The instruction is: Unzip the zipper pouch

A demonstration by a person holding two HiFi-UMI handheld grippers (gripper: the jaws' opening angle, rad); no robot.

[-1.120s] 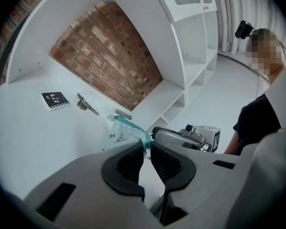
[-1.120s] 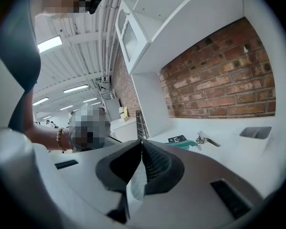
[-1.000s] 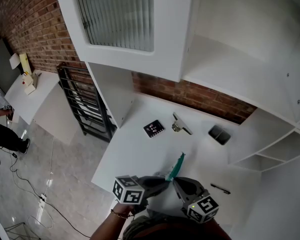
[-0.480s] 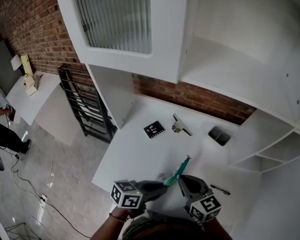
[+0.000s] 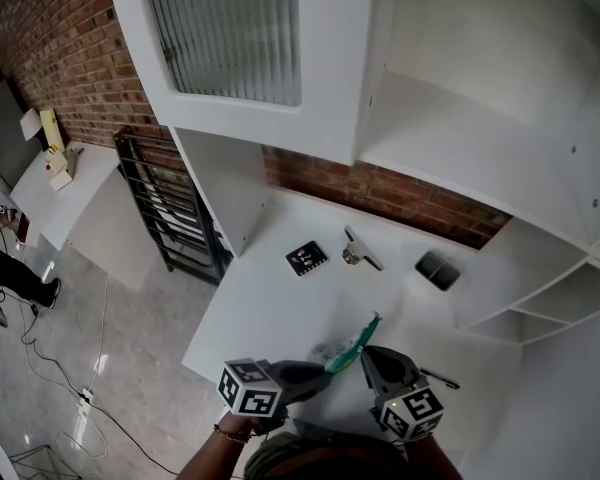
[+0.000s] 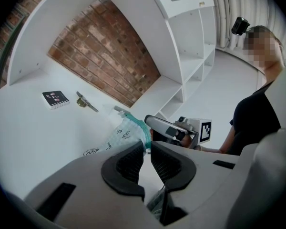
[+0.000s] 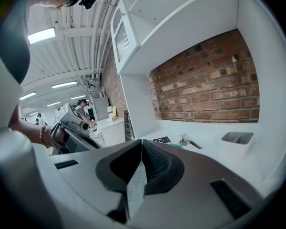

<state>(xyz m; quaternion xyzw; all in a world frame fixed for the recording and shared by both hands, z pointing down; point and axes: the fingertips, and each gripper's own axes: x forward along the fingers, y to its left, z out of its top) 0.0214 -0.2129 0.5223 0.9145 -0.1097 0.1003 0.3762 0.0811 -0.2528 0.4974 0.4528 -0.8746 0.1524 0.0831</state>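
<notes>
Left gripper (image 5: 324, 371) and right gripper (image 5: 366, 354) each clamp the teal-edged zipper pouch (image 6: 120, 133), contents unclear.

Print on the zipper pouch (image 6: 115, 136) is illegible.

"What fills the top of the frame?"

"A red brick wall (image 5: 50, 38) at upper left; a white cabinet with a ribbed glass door (image 5: 230, 28) at upper centre; white open shelving (image 5: 540, 288) down the right edge."

"And the lower left?"

"A glossy grey tiled floor (image 5: 110, 368); a black metal rack (image 5: 175, 213) stands on it, just beside a white side table (image 5: 55, 198)."
</notes>
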